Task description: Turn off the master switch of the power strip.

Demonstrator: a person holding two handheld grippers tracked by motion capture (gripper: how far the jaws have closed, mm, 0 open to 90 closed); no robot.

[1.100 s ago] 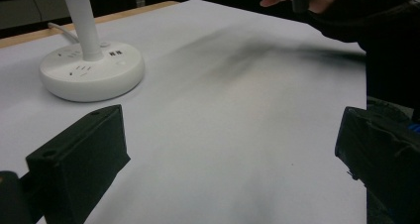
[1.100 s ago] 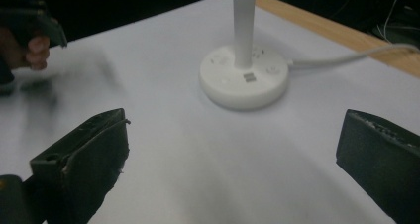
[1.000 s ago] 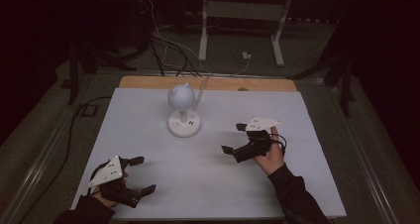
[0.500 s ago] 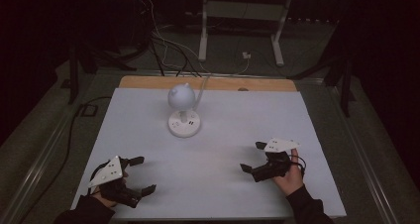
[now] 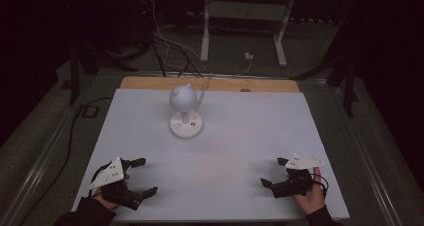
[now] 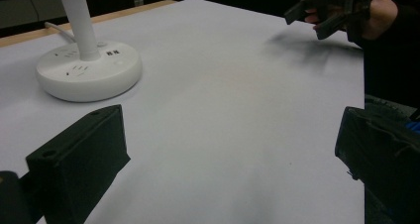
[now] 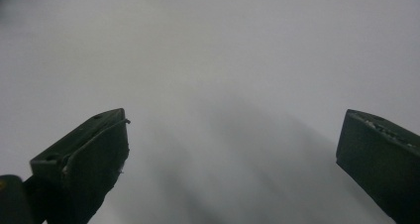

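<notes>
A white desk lamp (image 5: pixel 185 109) with a round head and a round base stands at the back middle of the white table (image 5: pixel 240 136); its base (image 6: pixel 88 70) and stem show in the left gripper view. My left gripper (image 5: pixel 143 177) rests near the front left corner, jaws wide apart with nothing between them (image 6: pixel 233 154). My right gripper (image 5: pixel 273 172) sits near the front right edge, also open and empty, with bare table between its jaws (image 7: pixel 233 149). It shows far off in the left gripper view (image 6: pixel 317 16), held by a hand.
A wooden strip (image 5: pixel 210 84) runs along the table's far edge. Behind it lie cables (image 5: pixel 170 46) and a metal stand (image 5: pixel 245 21) on the dark floor. The lamp's cord (image 5: pixel 205 88) leads off the back.
My right gripper has pulled back from the table's middle right toward the front right edge. The left gripper and the lamp have stayed put.
</notes>
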